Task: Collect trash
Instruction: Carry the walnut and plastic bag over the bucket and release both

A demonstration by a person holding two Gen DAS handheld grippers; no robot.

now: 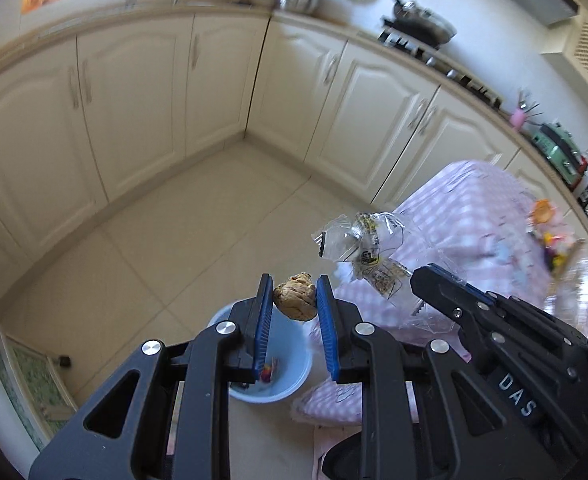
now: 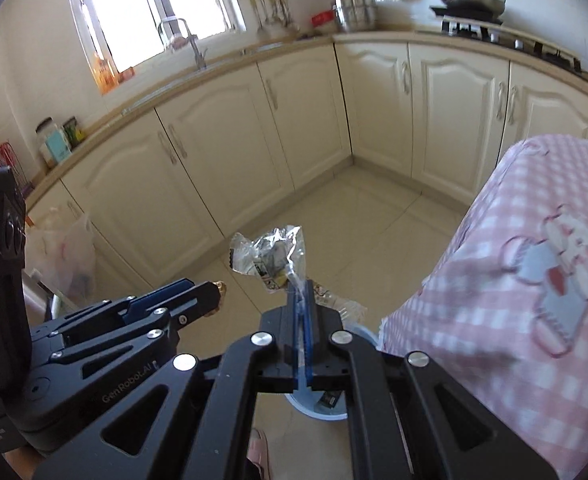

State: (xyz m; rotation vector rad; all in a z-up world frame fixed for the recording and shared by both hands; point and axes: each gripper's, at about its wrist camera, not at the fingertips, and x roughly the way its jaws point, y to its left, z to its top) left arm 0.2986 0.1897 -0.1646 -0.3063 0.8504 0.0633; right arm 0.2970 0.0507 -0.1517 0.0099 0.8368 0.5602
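Note:
My left gripper (image 1: pixel 295 294) is shut on a brown crumbly food scrap (image 1: pixel 296 301) and holds it above a light blue bin (image 1: pixel 289 360) on the floor. A small colourful bit lies inside the bin. My right gripper (image 2: pixel 302 298) is shut on a crumpled clear plastic wrapper (image 2: pixel 271 256) and holds it above the same bin (image 2: pixel 326 408). In the left wrist view the right gripper (image 1: pixel 434 276) comes in from the right with the wrapper (image 1: pixel 364 244) hanging ahead of it. In the right wrist view the left gripper (image 2: pixel 213 296) shows at the left.
A table with a pink checked cloth (image 2: pixel 514 280) stands close on the right, with colourful things (image 1: pixel 550 232) on it. Cream cabinets (image 1: pixel 133 100) line the walls, with a sink (image 2: pixel 197 52) and a stove with a pan (image 2: pixel 470 0). A plastic bag (image 2: pixel 69 256) hangs at left.

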